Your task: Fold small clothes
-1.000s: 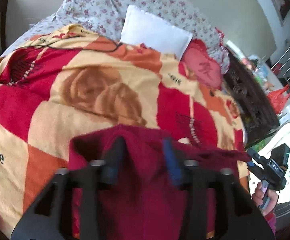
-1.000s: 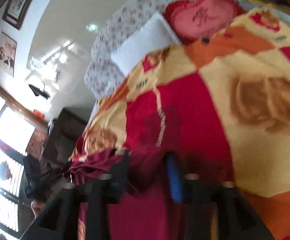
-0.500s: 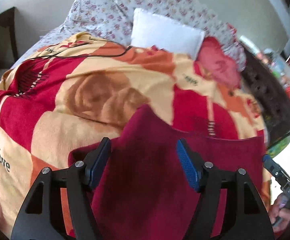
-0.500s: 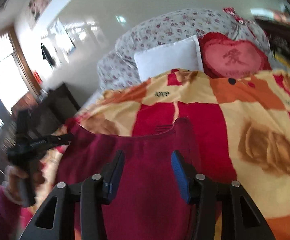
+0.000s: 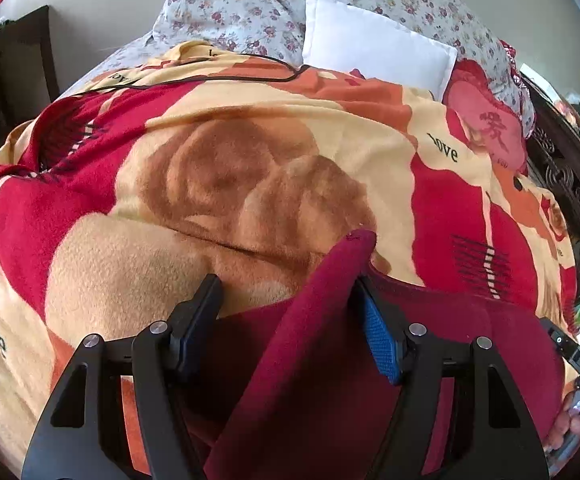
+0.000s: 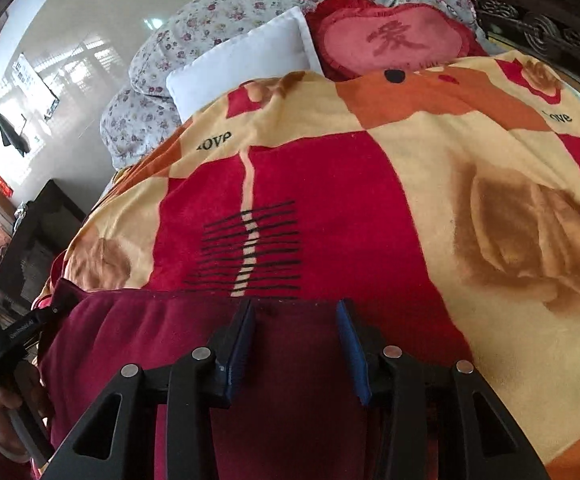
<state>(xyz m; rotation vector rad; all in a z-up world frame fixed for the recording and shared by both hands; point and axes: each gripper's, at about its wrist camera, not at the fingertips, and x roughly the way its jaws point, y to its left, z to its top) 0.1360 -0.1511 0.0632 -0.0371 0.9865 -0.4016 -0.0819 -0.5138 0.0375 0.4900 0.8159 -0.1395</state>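
Observation:
A dark red garment (image 5: pixel 442 344) lies on the bed's patterned blanket (image 5: pixel 137 248), near the front edge. My left gripper (image 5: pixel 287 292) is open over the garment; a raised fold of the cloth (image 5: pixel 330 280) stands between its jaws, leaning on the blue right pad (image 5: pixel 378 336). My right gripper (image 6: pixel 296 320) is open and sits low over the garment (image 6: pixel 149 336), its fingertips at the cloth's far edge. The other gripper shows at the right edge of the left wrist view (image 5: pixel 578 364) and at the left edge of the right wrist view (image 6: pixel 5 340).
A white pillow (image 5: pixel 374 44), a red heart cushion (image 5: pixel 486 128) and floral bedding (image 5: pixel 249 12) lie at the head of the bed. A black cable (image 5: pixel 209 78) runs across the blanket's far side. Dark carved wooden furniture (image 5: pixel 570 184) stands along the bed's right side.
Both grippers opened and let go of the garment a second ago, then dropped lower toward it. The garment has come down to lie spread on the blanket, with one fold still raised.

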